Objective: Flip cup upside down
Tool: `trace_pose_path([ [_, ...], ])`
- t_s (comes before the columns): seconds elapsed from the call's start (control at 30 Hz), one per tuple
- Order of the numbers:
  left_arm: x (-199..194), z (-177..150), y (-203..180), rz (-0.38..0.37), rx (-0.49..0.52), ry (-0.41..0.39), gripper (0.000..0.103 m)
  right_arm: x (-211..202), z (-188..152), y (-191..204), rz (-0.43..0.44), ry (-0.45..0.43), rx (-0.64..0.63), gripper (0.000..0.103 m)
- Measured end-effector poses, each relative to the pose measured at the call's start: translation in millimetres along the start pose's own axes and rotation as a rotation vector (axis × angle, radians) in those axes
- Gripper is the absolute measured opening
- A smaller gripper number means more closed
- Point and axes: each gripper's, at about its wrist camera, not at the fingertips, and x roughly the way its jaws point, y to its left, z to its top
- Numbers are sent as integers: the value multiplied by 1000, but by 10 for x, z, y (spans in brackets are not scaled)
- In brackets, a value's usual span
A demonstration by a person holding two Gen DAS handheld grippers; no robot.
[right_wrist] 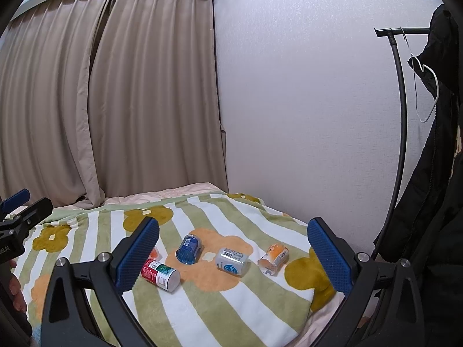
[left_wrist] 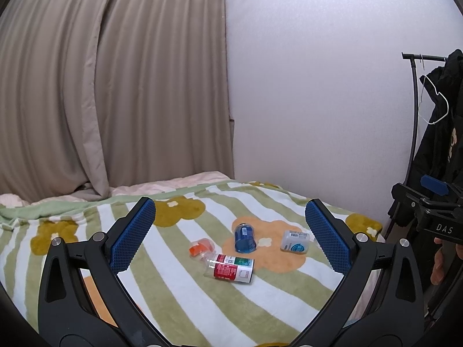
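Several small plastic cups lie on their sides on a striped flowered blanket (left_wrist: pixel 179 303). A blue cup (left_wrist: pixel 244 237) (right_wrist: pixel 189 250) lies in the middle. A red and green labelled cup (left_wrist: pixel 231 267) (right_wrist: pixel 160 274) lies nearest. A pale cup with a blue label (left_wrist: pixel 295 241) (right_wrist: pixel 232 261) lies to the right. An orange cup (left_wrist: pixel 201 247) lies to the left. A yellow-orange cup (right_wrist: pixel 273 256) lies at the far right. My left gripper (left_wrist: pixel 230 238) is open and empty above the blanket. My right gripper (right_wrist: pixel 233 253) is open and empty too.
The blanket (right_wrist: pixel 202 312) covers a bed against a white wall (left_wrist: pixel 318 101). Beige curtains (left_wrist: pixel 115 86) hang behind. A black clothes rack (right_wrist: pixel 400 133) with a dark jacket (right_wrist: pixel 434 173) stands at the right of the bed.
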Motion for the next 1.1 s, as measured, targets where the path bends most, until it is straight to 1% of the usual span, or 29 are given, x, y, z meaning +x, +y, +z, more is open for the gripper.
trace_pose_path([
  [0.73,13,-15,-6,-8,-1,2,103,1,-10,-21,-18,0,0,102],
  [1.1,26,-48,-33,-14,2,5,103,23,-32,-97,-26,-2,-3,102],
])
